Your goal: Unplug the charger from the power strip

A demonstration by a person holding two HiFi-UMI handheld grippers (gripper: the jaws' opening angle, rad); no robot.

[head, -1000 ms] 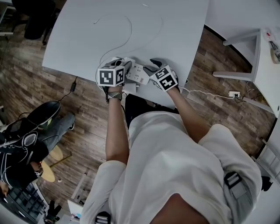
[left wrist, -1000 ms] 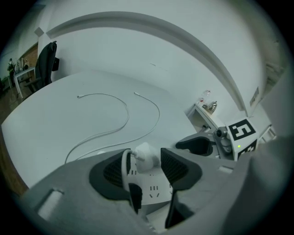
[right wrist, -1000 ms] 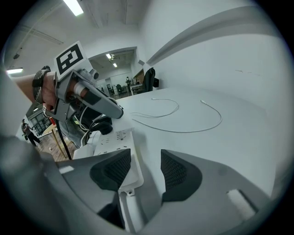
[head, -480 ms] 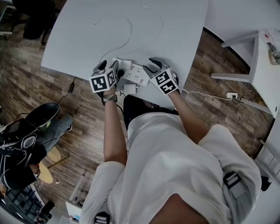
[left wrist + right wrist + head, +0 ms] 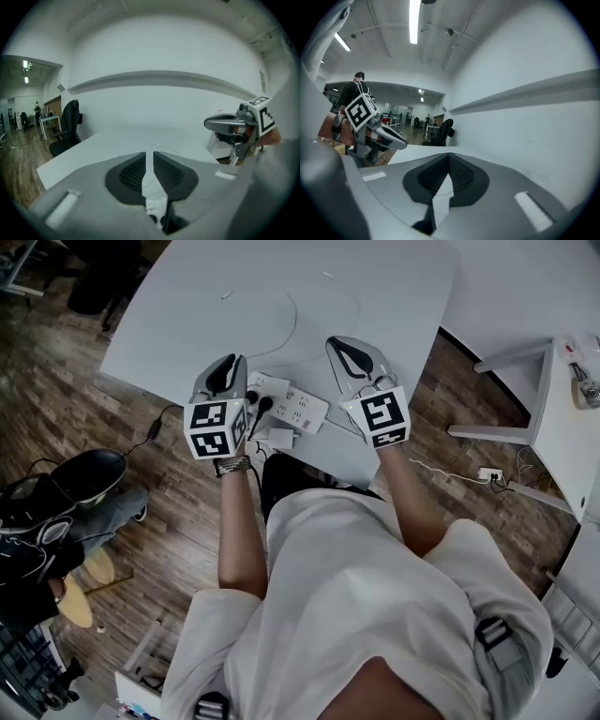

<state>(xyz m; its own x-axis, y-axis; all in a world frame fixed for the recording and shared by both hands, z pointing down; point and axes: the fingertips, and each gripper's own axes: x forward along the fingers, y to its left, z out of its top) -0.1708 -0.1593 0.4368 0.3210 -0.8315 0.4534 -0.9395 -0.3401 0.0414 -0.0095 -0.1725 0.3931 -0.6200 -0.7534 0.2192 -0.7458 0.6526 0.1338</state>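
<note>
The white power strip (image 5: 298, 407) lies near the front edge of the white table (image 5: 384, 296), a black plug (image 5: 263, 403) in its left end. A small white block (image 5: 279, 438), perhaps the charger, rests beside it at the edge; whether it is plugged in I cannot tell. A thin white cable (image 5: 293, 322) loops behind. My left gripper (image 5: 228, 368) hovers above the strip's left end, jaws closing to a narrow gap (image 5: 148, 154) with nothing between. My right gripper (image 5: 349, 345) hangs above the strip's right side, shut and holding nothing (image 5: 448, 157).
A second white table (image 5: 562, 399) stands at the right, with a white socket block (image 5: 487, 472) and cord on the wooden floor below it. A seated person's legs and shoes (image 5: 56, 493) are at the left. A black cord (image 5: 155, 427) hangs off the table's left edge.
Both grippers have lifted up off the power strip, levelled out and closed their jaws. The strip stays on the table.
</note>
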